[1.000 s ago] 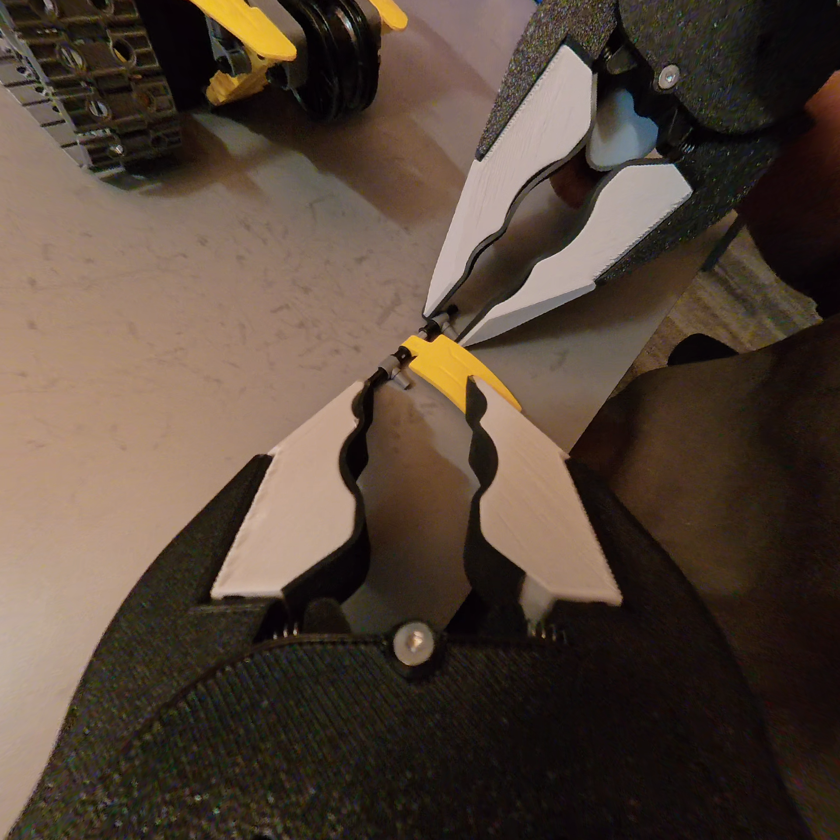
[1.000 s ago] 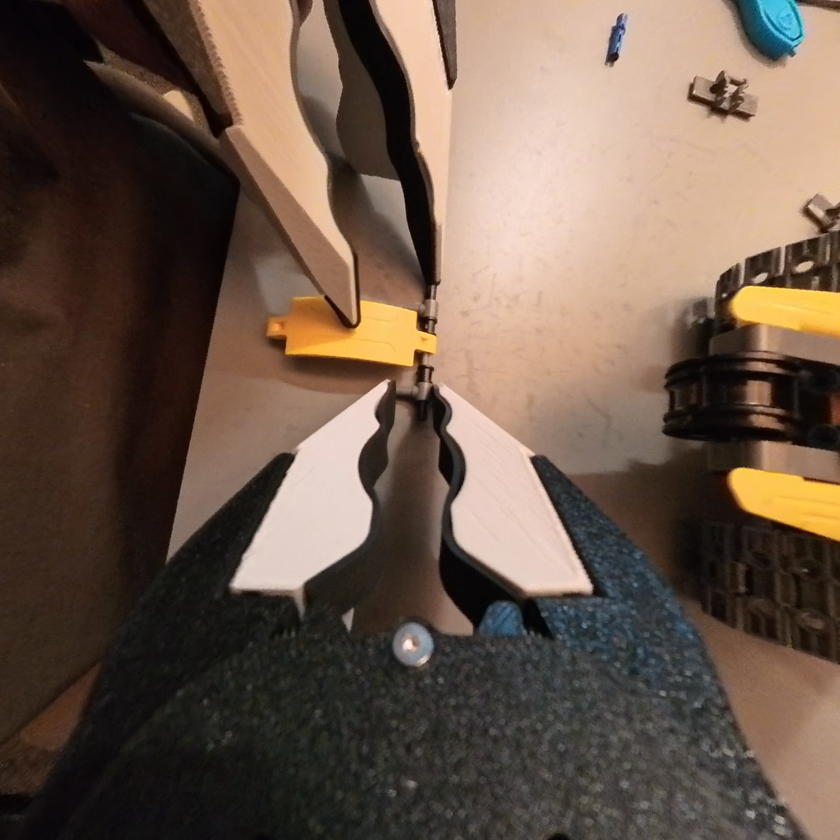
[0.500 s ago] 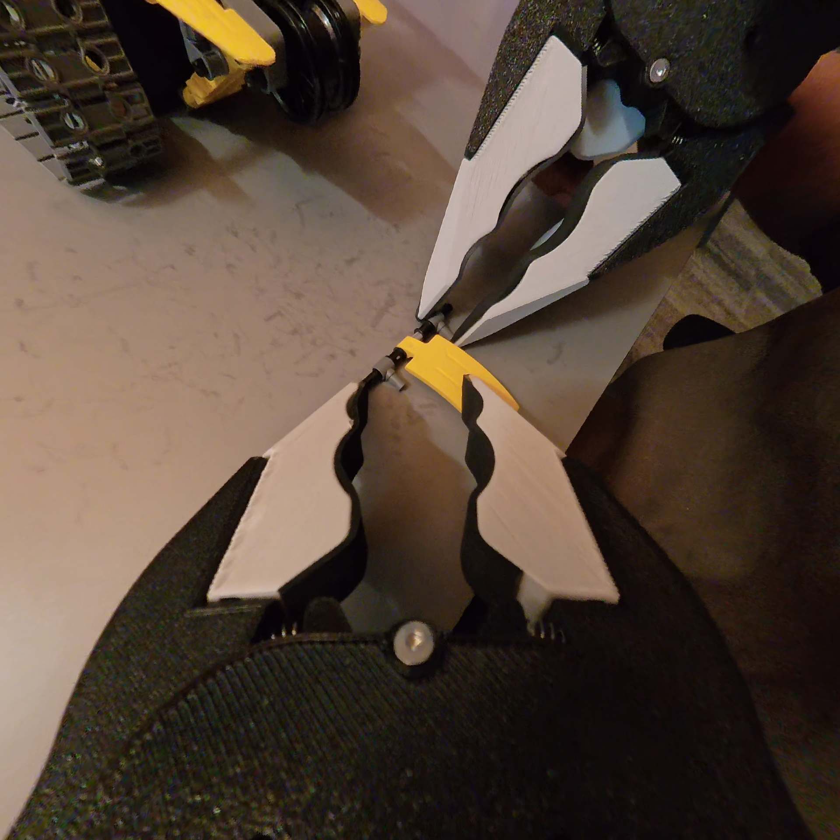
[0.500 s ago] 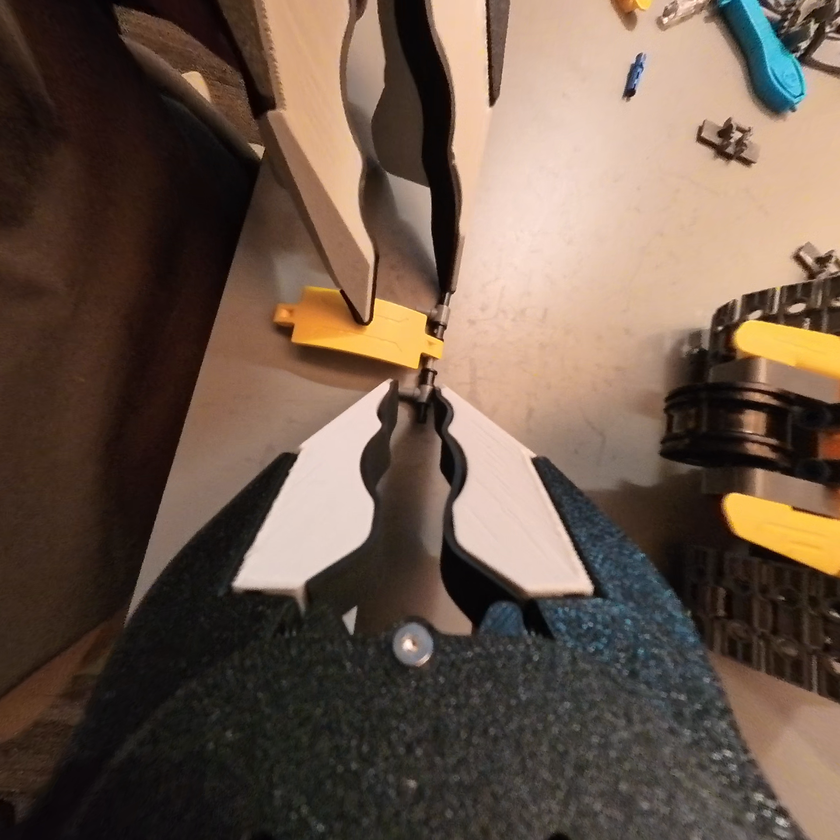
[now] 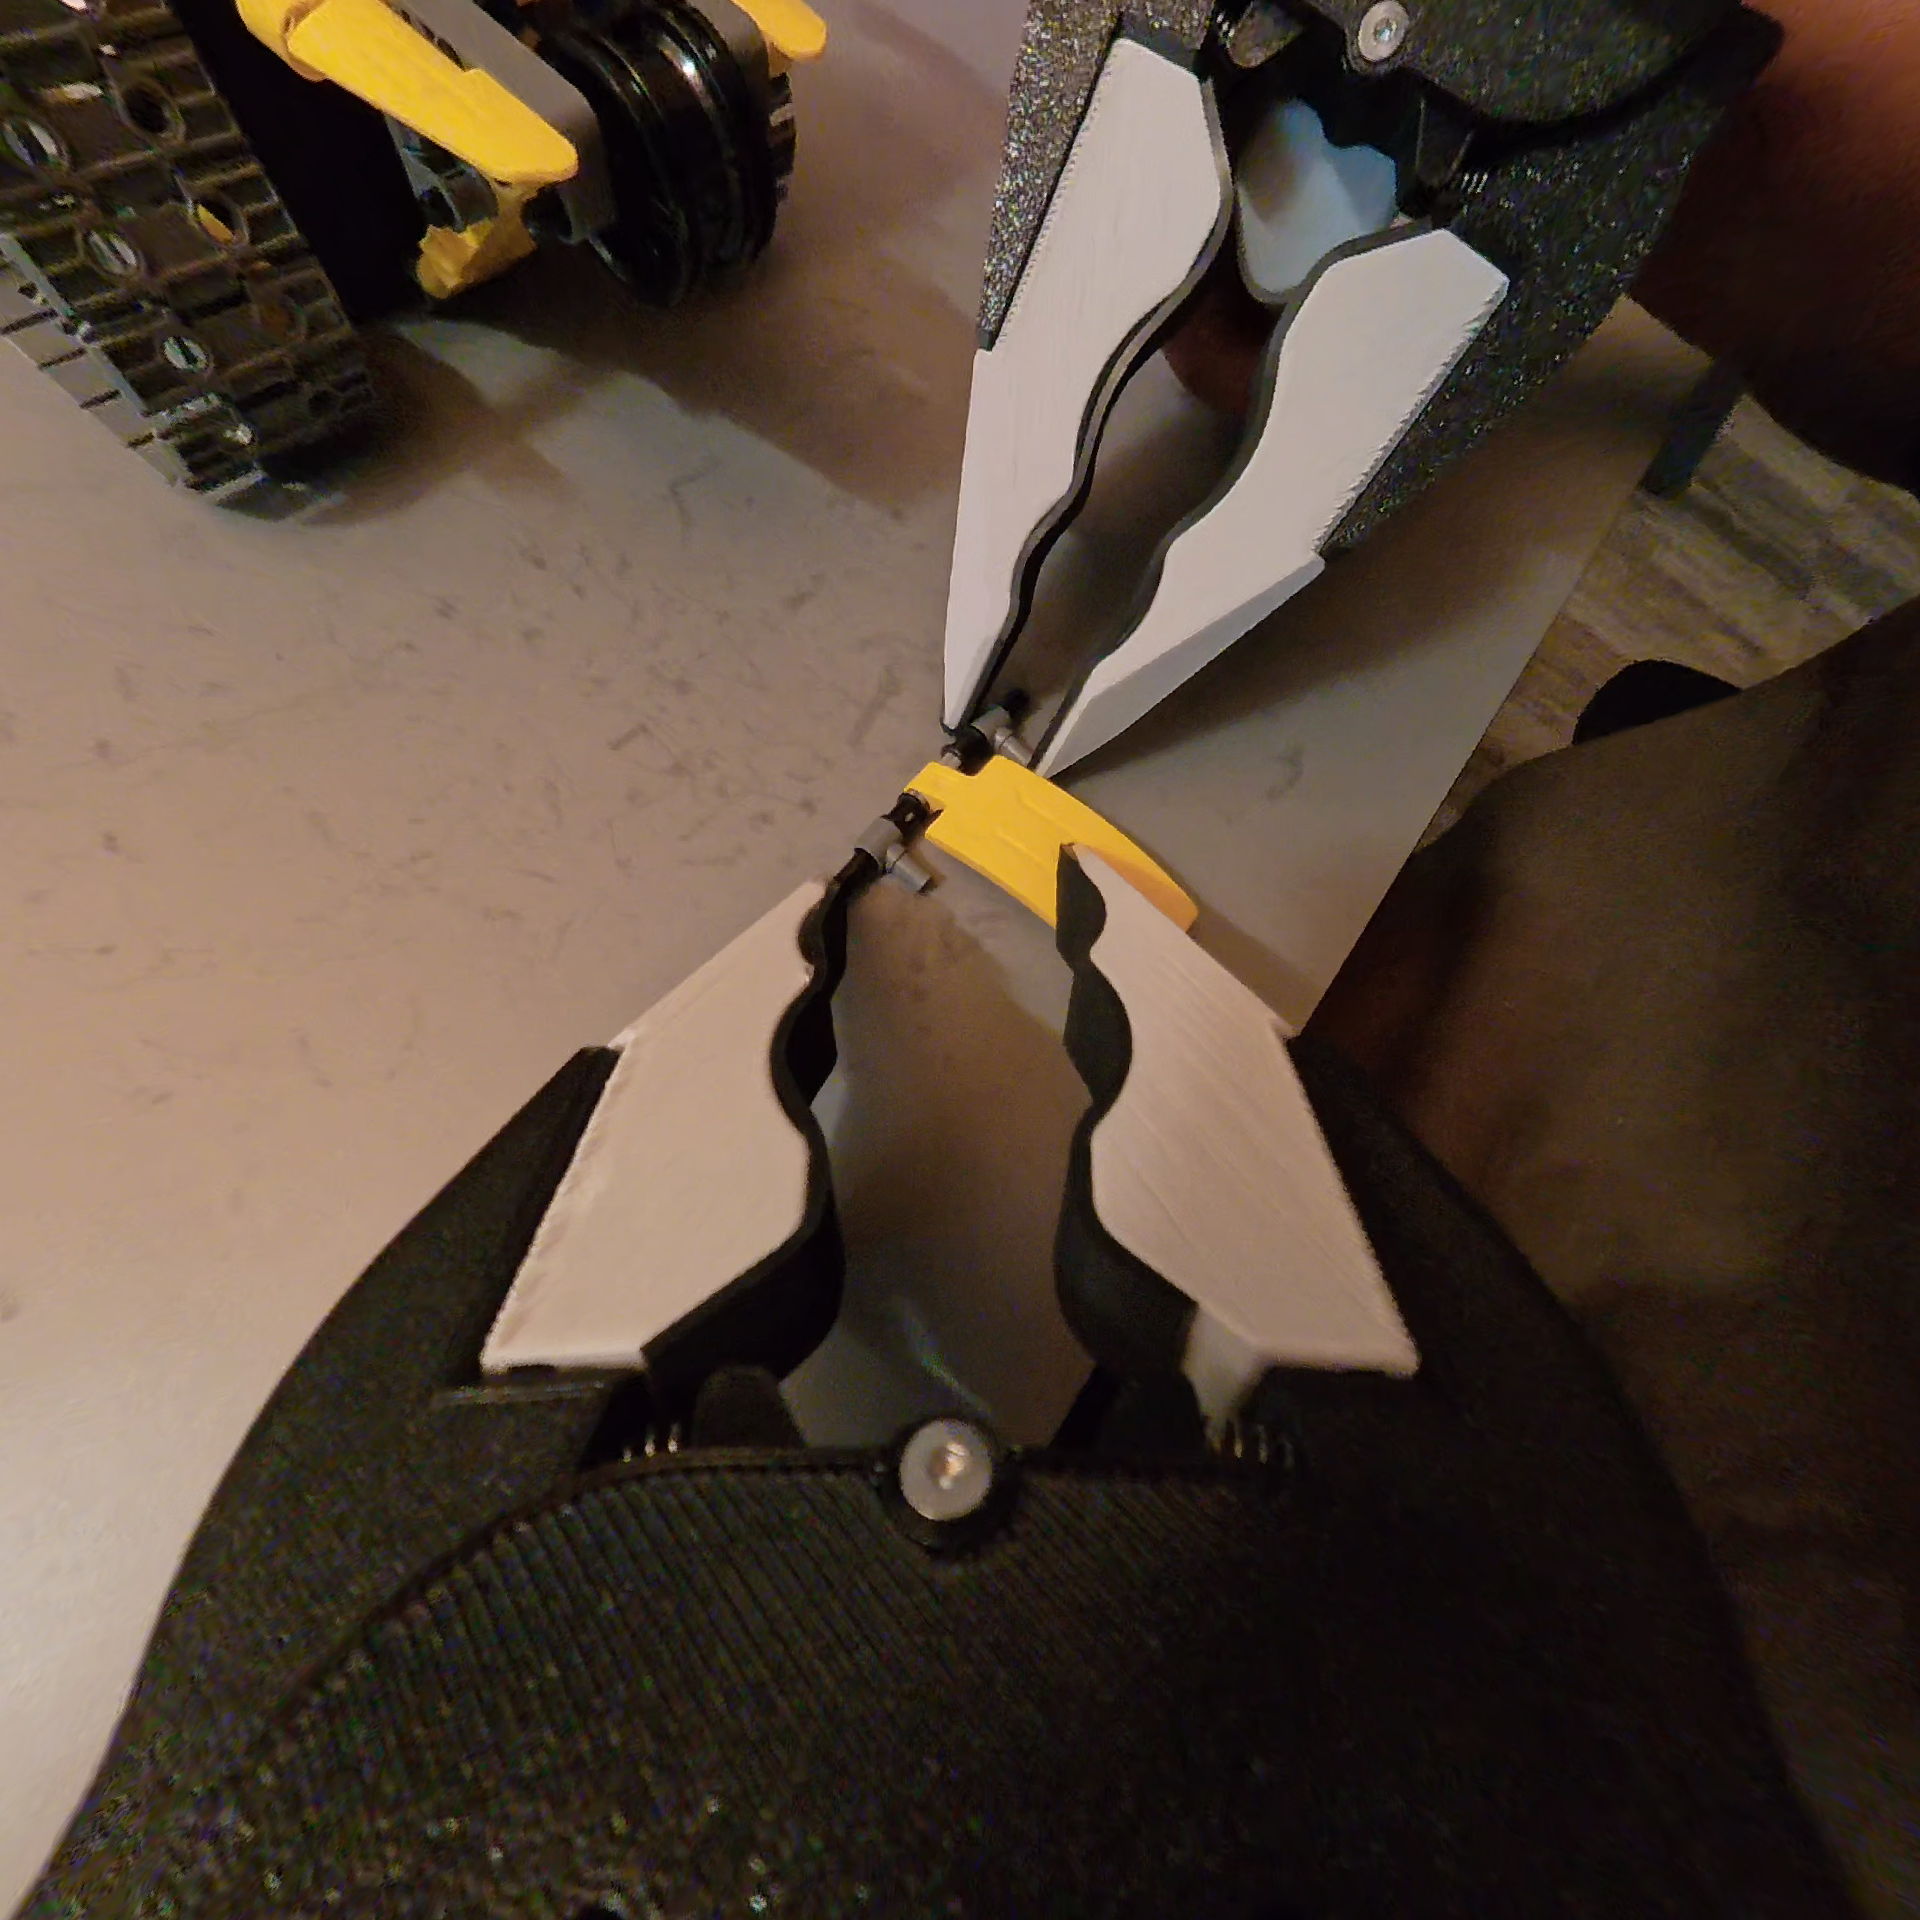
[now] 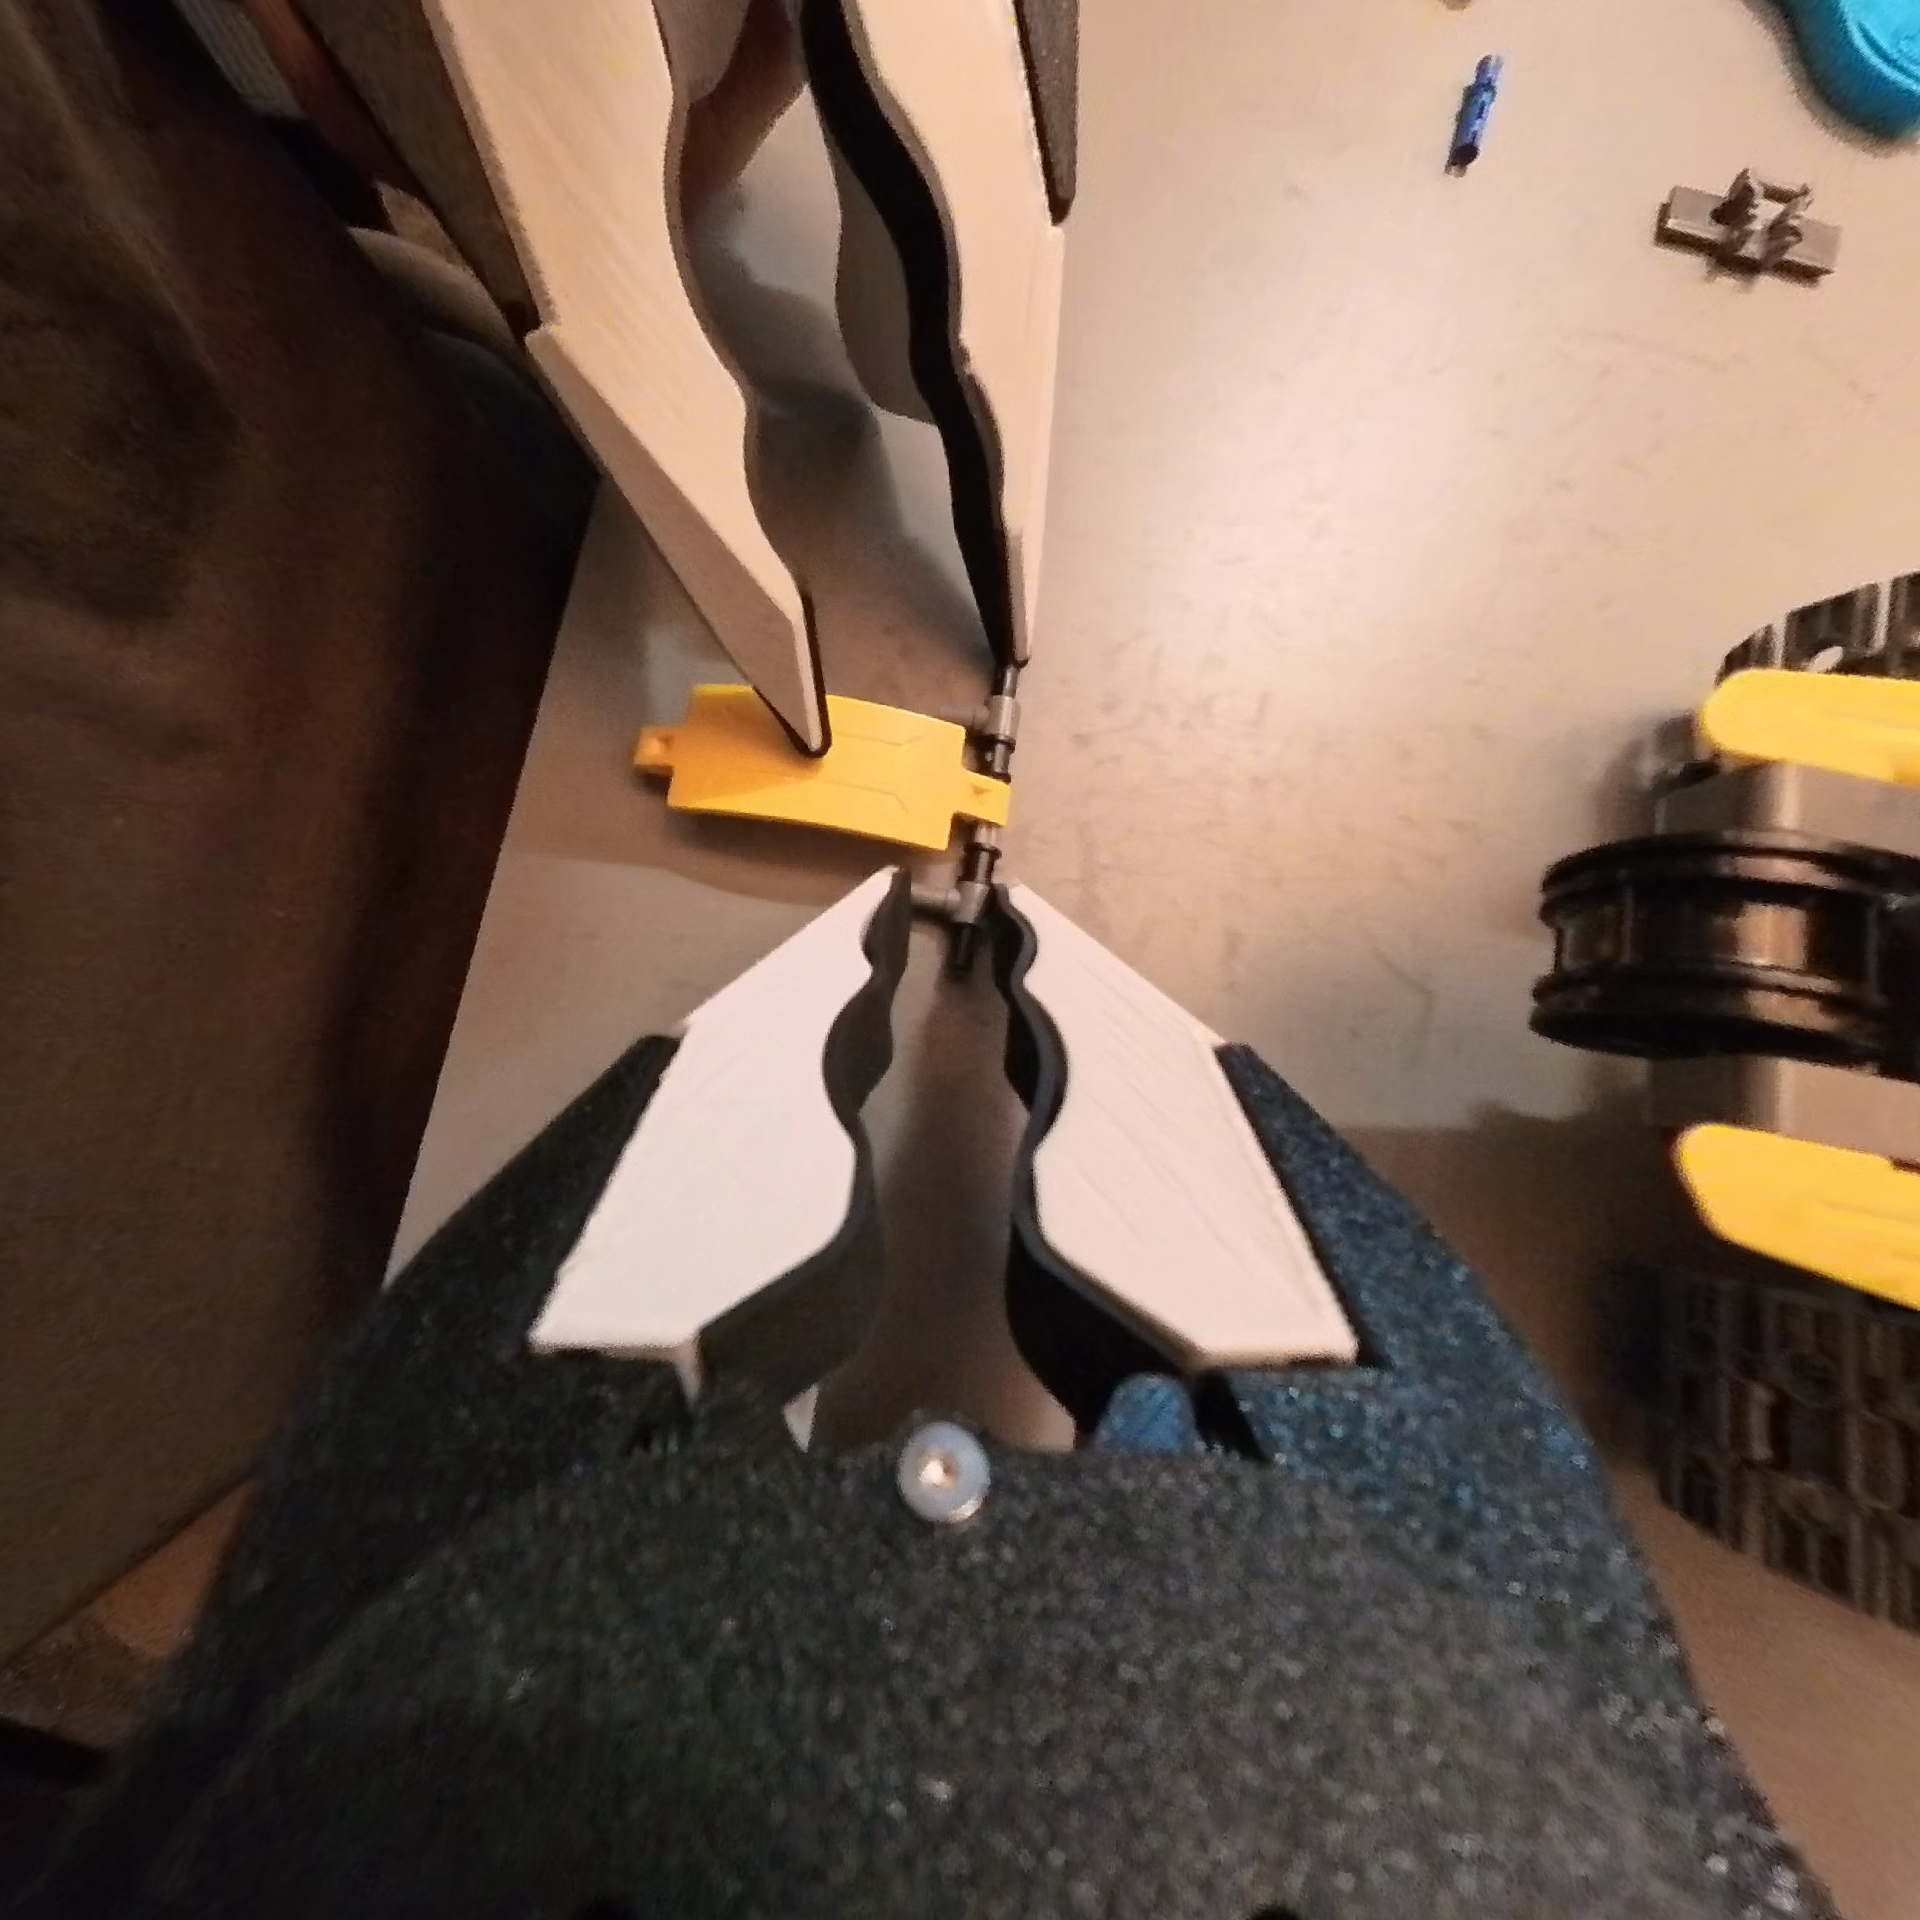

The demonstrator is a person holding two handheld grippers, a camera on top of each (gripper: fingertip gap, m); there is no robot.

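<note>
— Two tools meet over your worktop (image 5: pixel 312 935). What does each grip?

— Your left tool (image 5: pixel 961 883) is clenched on the yellow panel (image 5: pixel 1023 831) and its grey pin (image 5: pixel 894 842). Your right tool (image 6: pixel 951 899) pinches the opposite pin (image 6: pixel 961 904).

— Anything nearby?

— Your tracked model (image 5: pixel 208 260), well apart, beyond both.

Black speckled tongs (image 5: pixel 951 862), white fingers (image 5: pixel 707 1143)
</note>
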